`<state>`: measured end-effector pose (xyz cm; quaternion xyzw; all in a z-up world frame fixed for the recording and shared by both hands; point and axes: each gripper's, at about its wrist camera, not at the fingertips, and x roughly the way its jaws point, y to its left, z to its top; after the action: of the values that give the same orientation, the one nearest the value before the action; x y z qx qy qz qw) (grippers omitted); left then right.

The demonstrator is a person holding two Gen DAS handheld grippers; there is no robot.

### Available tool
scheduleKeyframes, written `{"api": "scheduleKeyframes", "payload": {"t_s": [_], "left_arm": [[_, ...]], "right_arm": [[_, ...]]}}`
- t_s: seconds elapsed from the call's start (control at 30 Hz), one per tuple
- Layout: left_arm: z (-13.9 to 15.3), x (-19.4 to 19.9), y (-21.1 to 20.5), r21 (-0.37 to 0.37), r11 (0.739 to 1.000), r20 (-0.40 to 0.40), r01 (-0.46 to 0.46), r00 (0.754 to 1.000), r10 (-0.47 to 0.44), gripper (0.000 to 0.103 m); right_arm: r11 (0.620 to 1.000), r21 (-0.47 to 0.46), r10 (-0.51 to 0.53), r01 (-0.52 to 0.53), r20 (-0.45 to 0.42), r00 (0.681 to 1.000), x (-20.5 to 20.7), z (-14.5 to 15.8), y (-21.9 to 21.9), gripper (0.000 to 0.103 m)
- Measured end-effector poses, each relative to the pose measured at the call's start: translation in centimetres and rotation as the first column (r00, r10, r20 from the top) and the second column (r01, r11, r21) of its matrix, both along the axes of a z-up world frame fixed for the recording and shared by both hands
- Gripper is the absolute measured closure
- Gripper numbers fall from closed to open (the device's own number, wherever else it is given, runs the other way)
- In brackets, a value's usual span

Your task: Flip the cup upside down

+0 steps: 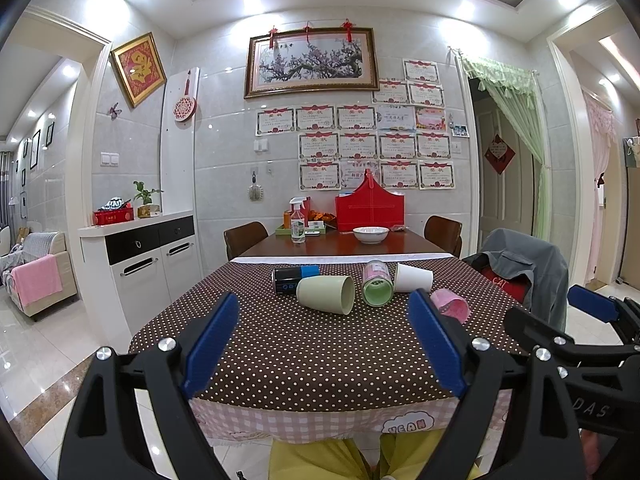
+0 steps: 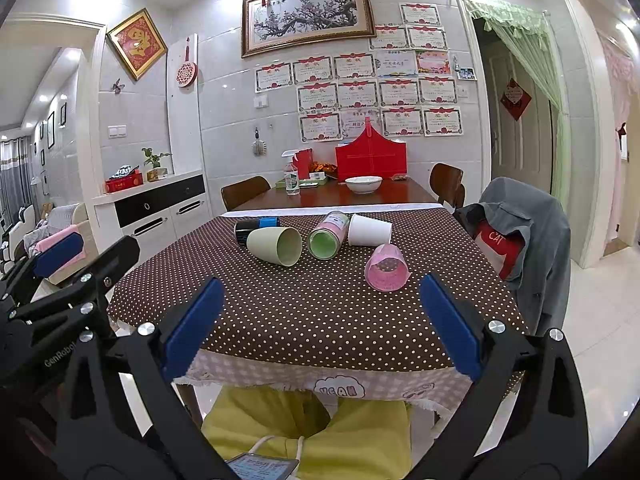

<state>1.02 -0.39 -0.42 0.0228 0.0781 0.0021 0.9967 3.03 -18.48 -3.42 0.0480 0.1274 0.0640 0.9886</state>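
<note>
Several cups lie on their sides on the dotted brown tablecloth (image 1: 304, 352). A pale green cup (image 1: 326, 294) (image 2: 275, 246) lies left of centre. A pink jar with a green inside (image 1: 377, 283) (image 2: 328, 235), a white cup (image 1: 413, 278) (image 2: 369, 230), a black and blue can (image 1: 294, 276) (image 2: 254, 229) and a pink see-through cup (image 1: 451, 305) (image 2: 387, 267) lie near it. My left gripper (image 1: 322, 344) is open and empty at the table's near edge. My right gripper (image 2: 320, 324) is open and empty, short of the pink cup.
A white bowl (image 1: 371, 234), a spray bottle (image 1: 297, 221) and a red box (image 1: 370, 208) stand on the bare wood at the far end. A chair with a grey jacket (image 1: 524, 276) is at the table's right. A white cabinet (image 1: 144, 256) stands left.
</note>
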Motion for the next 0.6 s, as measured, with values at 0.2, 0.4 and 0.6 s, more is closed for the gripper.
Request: {"api": "scheduleKeyframes", "payload": {"t_s": [0.2,0.4,0.6], "left_arm": [[-0.04,0.02,-0.06,-0.003,1.0,-0.001,0.0,1.0,0.0,0.017],[-0.12,0.02,-0.14,-0.003,1.0,-0.002,0.003,1.0,-0.003,0.017],[-0.34,0.12,-0.17,-0.008,1.0,-0.007,0.007,1.0,-0.007,0.017]], "right_arm": [[1.0,0.001,0.002,-0.002,-0.002,1.0,0.02,-0.02,0.0,0.007],[1.0,0.0,0.0,0.0,-0.001,1.0,0.0,-0.09,0.03,0.007],[1.0,0.002,0.001,-0.001,-0.003,1.0,0.02,-0.1,0.0,0.007]]}}
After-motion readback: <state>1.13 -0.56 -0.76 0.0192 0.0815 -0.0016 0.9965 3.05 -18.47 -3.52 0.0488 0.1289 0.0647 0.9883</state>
